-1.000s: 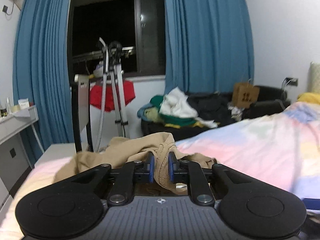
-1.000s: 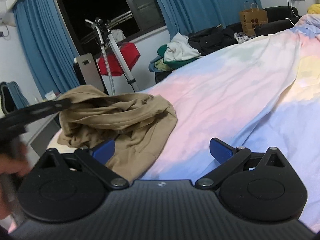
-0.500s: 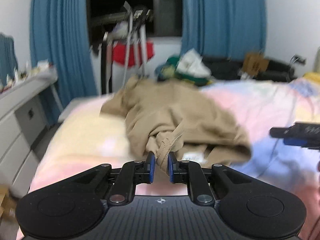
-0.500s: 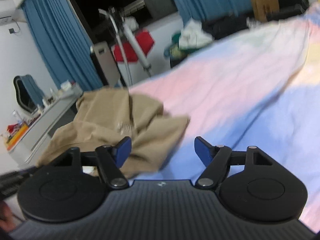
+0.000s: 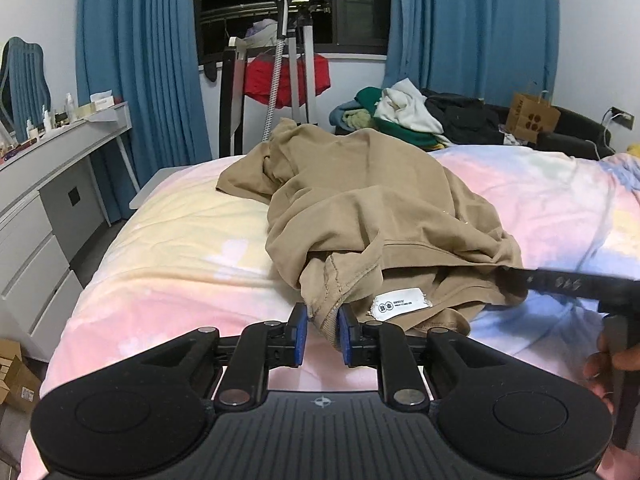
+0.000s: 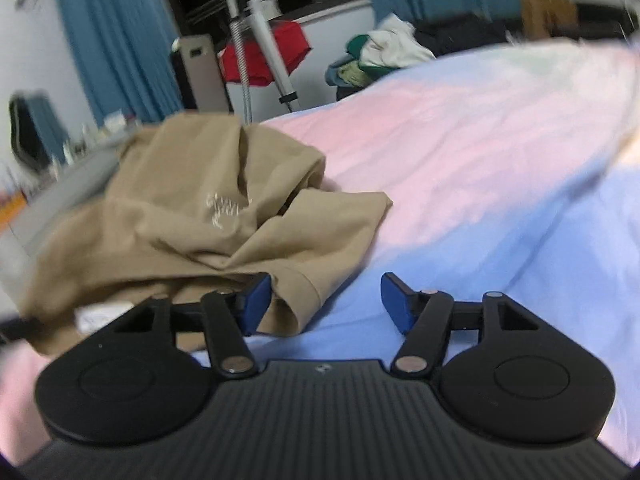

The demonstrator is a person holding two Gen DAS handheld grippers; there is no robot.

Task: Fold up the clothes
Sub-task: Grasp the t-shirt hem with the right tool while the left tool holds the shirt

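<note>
A crumpled tan shirt lies on the pastel bed cover. Its white neck label faces up near its front edge. My left gripper is shut on a ribbed edge of the tan shirt, low over the bed. My right gripper is open, with its left finger at the shirt's hemmed corner. The tan shirt shows a small pale embroidered mark in the right wrist view. The right gripper also shows side-on in the left wrist view, at the shirt's right edge.
A grey dresser stands left of the bed. Behind the bed are a garment steamer stand, a pile of clothes and a paper bag. Blue curtains frame a dark window.
My left gripper has pulled the shirt's edge back toward me and the shirt now lies spread lower on the bed. My right gripper has moved in to the shirt's hem corner.
</note>
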